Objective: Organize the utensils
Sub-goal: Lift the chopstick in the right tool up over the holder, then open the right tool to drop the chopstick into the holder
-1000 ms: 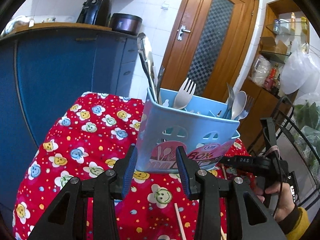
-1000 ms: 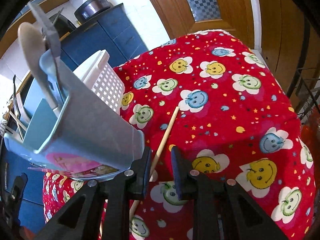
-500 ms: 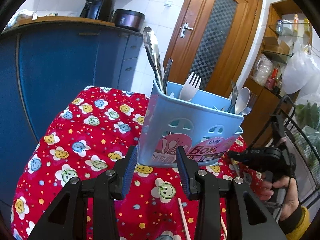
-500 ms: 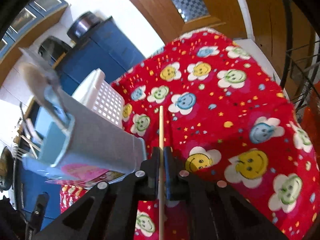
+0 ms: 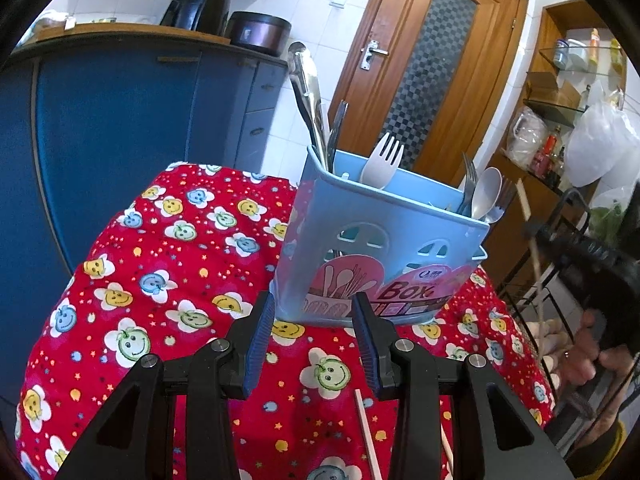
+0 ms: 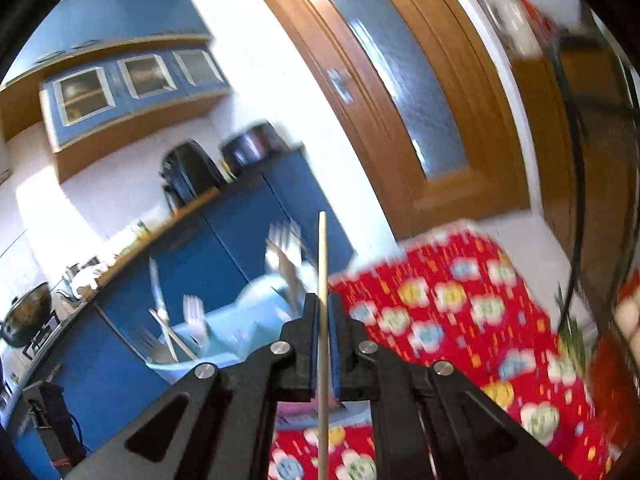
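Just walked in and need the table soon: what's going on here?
A person is sorting utensils with two handheld grippers. The right gripper has its jaws shut on a chopstick, held in the air beside the blue caddy. The left gripper is open and empty. Two more chopsticks lie on the tablecloth.

Black grippers (image 5: 316,340) — blue ribbed pads (image 5: 262,338), silver screws — yellow sleeve (image 5: 608,446).

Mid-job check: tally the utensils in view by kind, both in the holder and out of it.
Tongs: 1
Forks: 3, one white fork and two metal forks
Spoon: 1
Chopsticks: 3, one in the right gripper, two on the tablecloth
Dark piece beside the tongs, kind unclear: 1
Total: 9
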`<state>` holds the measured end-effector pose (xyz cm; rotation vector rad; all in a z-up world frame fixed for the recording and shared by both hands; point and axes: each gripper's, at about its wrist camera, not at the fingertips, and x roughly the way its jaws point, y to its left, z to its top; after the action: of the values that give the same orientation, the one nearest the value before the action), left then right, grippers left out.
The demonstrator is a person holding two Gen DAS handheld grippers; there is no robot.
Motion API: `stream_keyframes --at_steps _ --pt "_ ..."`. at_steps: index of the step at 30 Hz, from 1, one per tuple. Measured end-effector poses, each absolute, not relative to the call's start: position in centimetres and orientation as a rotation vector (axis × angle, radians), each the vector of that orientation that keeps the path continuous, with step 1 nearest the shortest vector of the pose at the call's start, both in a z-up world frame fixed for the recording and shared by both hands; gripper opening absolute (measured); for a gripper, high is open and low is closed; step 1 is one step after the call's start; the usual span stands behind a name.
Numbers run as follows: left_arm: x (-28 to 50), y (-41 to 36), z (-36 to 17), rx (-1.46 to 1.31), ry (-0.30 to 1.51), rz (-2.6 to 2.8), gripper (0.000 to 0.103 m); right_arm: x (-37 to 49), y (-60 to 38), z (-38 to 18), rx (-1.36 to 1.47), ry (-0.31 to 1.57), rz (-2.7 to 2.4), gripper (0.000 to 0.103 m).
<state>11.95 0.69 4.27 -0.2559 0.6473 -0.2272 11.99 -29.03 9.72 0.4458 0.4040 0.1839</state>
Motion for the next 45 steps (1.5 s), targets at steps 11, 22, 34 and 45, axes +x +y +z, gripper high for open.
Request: stream_keyframes --at_steps 11,22,34,45 --pt "12.5 1.2 3.2 -0.262 0.668 -0.228 0.041 15.0 -25.6 12.3 0.307 0.247 0.244 0.006" --pt "13.5 1.5 2.2 -0.274 0.69 -0.235 0.041 17.8 -22.5 12.6 0.196 0.153 0.227 0.006" --pt "13.7 1.7 1.6 -0.287 0.695 -0.238 0.041 18.8 -21.3 10.0 0.155 0.161 0.187 0.006" --pt "13.0 1.5 1.8 -0.283 0.696 -0.237 0.041 17.1 -21.9 8.7 0.187 0.251 0.218 0.027"
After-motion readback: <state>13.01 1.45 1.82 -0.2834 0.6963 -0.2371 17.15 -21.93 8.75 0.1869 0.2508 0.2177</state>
